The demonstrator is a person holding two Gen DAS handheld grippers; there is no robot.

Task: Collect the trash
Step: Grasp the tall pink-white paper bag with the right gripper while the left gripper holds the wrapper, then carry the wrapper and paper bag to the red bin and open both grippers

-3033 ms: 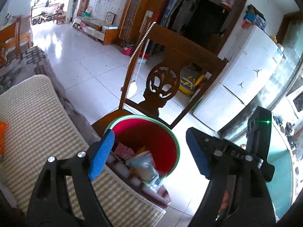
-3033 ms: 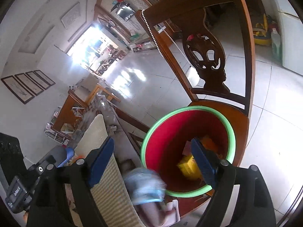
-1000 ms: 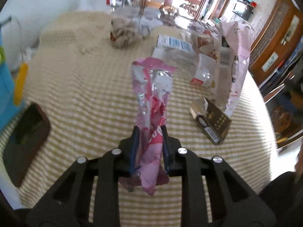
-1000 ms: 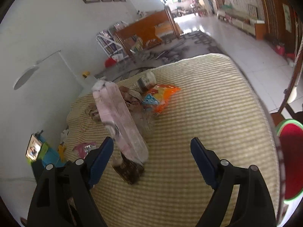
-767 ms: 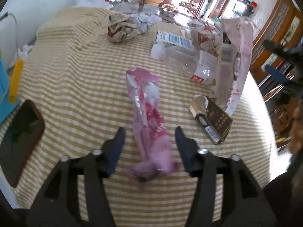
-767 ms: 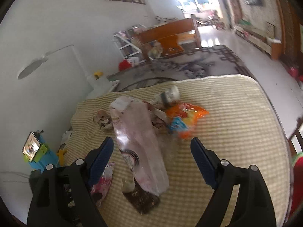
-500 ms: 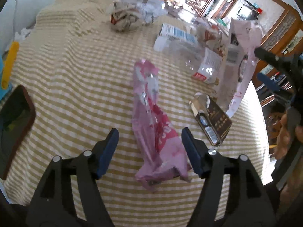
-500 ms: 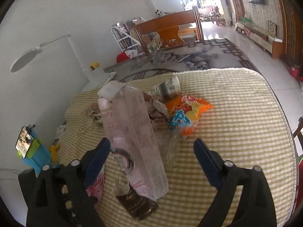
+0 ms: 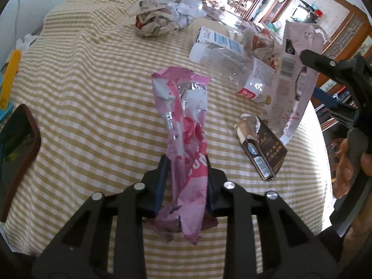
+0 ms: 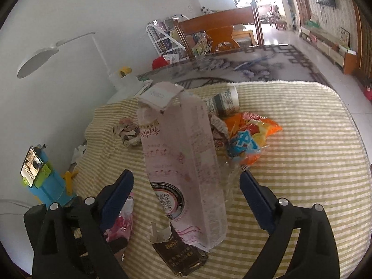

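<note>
"Baby" is printed in gold on the dark brown box [image 10: 180, 255]. Barcodes are seen on that box, the blue-white carton [image 9: 217, 40] and the tall pink carton [image 10: 186, 169]; its red characters cannot be read.

Pink wrapper [image 9: 186, 139] — yellow-striped cloth [image 9: 93, 88]

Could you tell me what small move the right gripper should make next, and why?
Probably ease the right gripper forward and close it on the tall pink carton. Its jaws stand wide open with the carton upright between them, not yet touched, while the left gripper, whose jaws have just been closing, already pinches the pink wrapper.
</note>
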